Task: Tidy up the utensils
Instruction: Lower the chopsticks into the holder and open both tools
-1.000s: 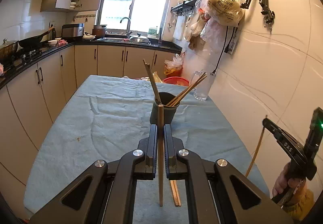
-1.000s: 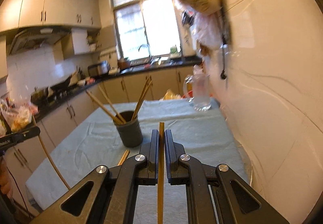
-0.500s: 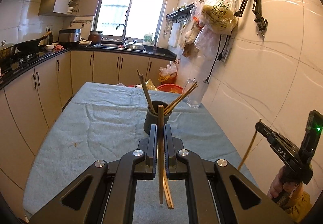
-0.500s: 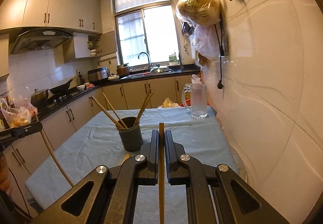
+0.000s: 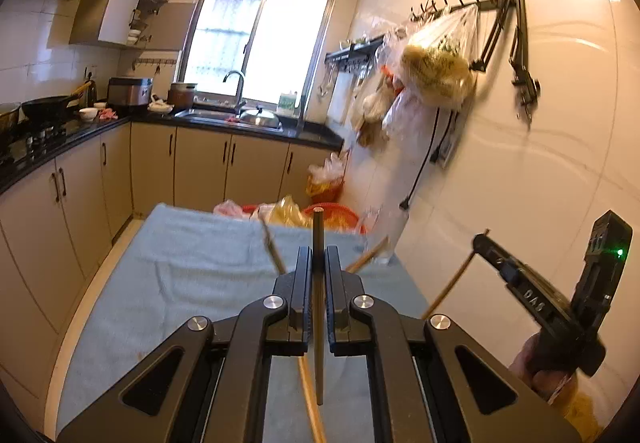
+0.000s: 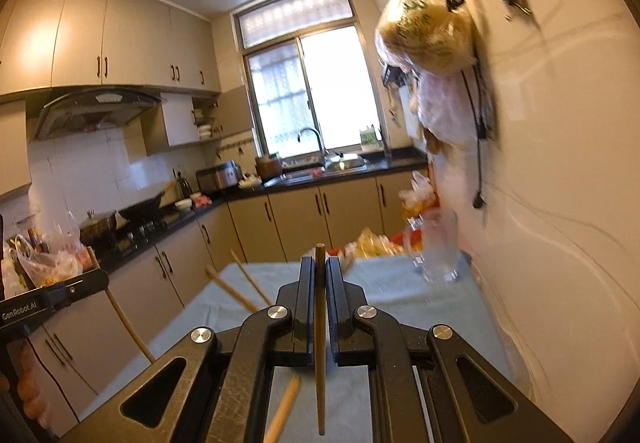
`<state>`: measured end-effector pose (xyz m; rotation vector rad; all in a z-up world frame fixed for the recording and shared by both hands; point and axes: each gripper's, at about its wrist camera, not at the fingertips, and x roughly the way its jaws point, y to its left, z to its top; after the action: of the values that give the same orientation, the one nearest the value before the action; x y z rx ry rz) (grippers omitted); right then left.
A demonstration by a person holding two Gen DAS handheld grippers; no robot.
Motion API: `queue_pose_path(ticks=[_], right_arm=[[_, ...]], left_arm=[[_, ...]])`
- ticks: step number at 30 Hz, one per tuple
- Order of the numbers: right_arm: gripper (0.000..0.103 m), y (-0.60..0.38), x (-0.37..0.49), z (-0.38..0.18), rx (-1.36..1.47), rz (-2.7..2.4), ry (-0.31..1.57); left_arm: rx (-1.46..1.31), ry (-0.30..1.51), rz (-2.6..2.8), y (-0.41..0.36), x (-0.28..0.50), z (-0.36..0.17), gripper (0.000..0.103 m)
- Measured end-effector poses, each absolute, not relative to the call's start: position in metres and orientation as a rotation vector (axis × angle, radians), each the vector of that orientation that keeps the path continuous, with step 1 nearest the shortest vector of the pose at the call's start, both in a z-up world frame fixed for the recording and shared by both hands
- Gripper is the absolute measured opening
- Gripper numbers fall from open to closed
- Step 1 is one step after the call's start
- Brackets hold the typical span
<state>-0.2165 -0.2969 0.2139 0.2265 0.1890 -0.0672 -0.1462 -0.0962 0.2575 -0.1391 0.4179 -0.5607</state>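
L gripper (image 5: 318, 263) is clamped on a dark chopstick (image 5: 318, 307), held upright between the pads, tip poking above the fingers and tail hanging below them over the table. R gripper (image 6: 320, 275) is likewise closed on a light wooden chopstick (image 6: 320, 343), also upright, over the same table. From the L cam, the R gripper (image 5: 486, 243) shows at far right w/ its stick slanting down-left. From the R cam, the L gripper (image 6: 86, 281) sits at the left edge w/ its stick angled down-right.

One loose chopstick (image 5: 310, 395) lies on the blue-grey tablecloth (image 5: 192, 267) just beneath the grippers. More chopsticks (image 6: 232, 289) stick up behind the fingers; their holder is hidden.

Glass pitcher (image 6: 438, 247) stands at the far right corner of the table, near the tiled wall. Plastic bags (image 5: 436, 71) hang from the wall rack above. Sink and counter run under the window beyond.
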Motion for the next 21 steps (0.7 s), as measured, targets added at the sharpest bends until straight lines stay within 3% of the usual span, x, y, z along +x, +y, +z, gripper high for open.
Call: queue_pose_path(ticks=[10,21], right_arm=[[0.006,-0.279,-0.123,0.259,0.167,-0.063,0.074],[0.006,-0.294,-0.038,0.202,0.209,-0.099,0.239]], left_arm=[[-0.171,0.31,-0.486,-0.147,-0.068,0.286,0.005],[-0.166,0.53,-0.453,-0.184,0.011,0.219,0.005]])
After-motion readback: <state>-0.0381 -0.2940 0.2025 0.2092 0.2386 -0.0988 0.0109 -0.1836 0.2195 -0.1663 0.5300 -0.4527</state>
